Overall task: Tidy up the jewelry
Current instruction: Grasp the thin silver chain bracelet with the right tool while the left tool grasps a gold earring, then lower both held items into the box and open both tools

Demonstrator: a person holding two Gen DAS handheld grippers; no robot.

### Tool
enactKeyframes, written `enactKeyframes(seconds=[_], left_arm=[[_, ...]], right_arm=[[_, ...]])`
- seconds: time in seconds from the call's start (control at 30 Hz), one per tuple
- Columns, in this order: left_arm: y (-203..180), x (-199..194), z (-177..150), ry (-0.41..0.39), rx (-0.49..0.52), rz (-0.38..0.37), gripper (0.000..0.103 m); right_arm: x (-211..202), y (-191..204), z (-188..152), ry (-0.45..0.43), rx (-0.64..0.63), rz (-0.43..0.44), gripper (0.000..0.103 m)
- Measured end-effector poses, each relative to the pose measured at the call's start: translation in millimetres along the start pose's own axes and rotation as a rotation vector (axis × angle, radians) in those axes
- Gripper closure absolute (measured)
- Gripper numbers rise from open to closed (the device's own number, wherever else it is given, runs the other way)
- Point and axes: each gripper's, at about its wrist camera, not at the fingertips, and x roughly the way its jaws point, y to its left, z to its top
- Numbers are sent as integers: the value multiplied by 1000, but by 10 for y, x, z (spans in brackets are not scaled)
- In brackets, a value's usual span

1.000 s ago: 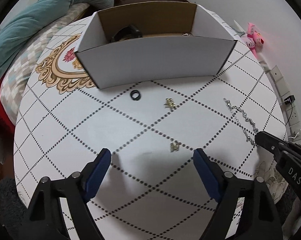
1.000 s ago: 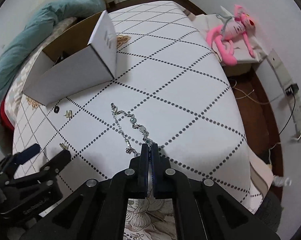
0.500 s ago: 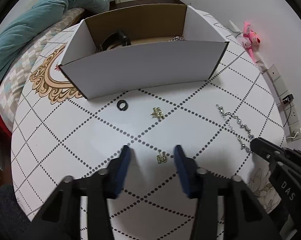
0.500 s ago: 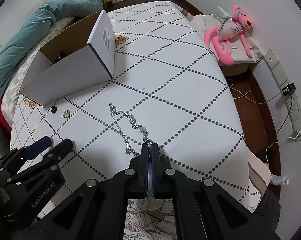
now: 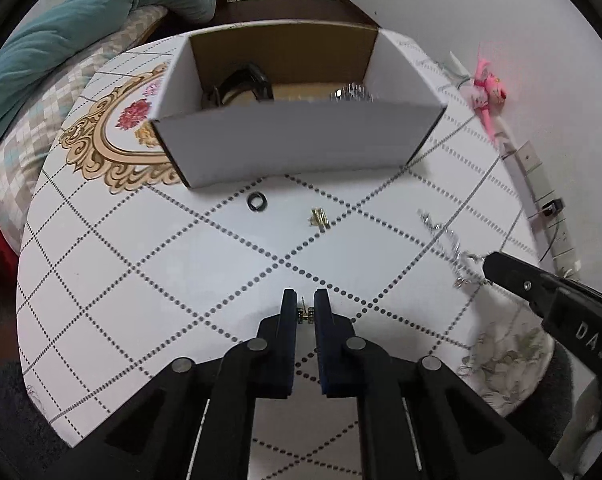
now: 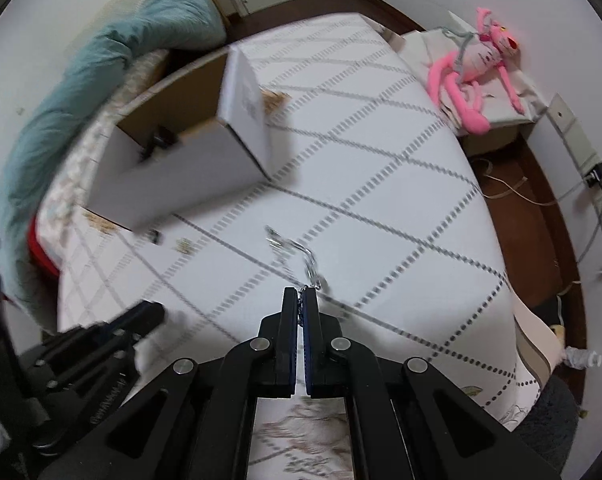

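Left tongs (image 5: 305, 305): brought together within the last moment, now clamped on a small gold earring (image 5: 305, 314) pinched crosswise between the blue pads. Earring at the tips, just above the bench (image 5: 149, 280); contact with the surface not determinable.

Right tongs (image 6: 300, 295): together, clamped on one end of the silver chain bracelet (image 6: 297, 250). Remainder of the chain trailing away from the tips toward the box, partly blurred; long axis running roughly along the pointing line of those tongs.

Deciding relation: white cardboard box (image 5: 293, 140) straight ahead of the left tongs, open top, near wall standing between tongs and interior. From the right wrist view, same box well off to the upper left. Left hand judged the nearer of the two to the opening.

Judgement: next move for both loads a lift over the near wall, then release inside. Dangling chain likely to catch on the rim unless raised high.

Still loose on the bench between left tongs and box: second gold earring (image 5: 319, 217) and black ring (image 5: 257, 201), the ring just before the wall.
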Motion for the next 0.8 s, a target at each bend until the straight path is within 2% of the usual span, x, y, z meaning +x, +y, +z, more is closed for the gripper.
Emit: enactKeyframes(seconds=[0.27,0.47,0.6,0.8], left_arm=[[244,-634,307,-92,-57,-89,97],[336,-918,796,-162,-63,-120,97],[409,-828,1183,-159,-52,-112,97],[519,-506,1575,-86,-53,-99,97]], right_arm=[[-612,412,439,-103,-55,150,101],[-961,728,898,-169,-127,217,101],[-888,891,1254,-165,-167,199,101],[-433,993,1683,-79,-166,163,101]])
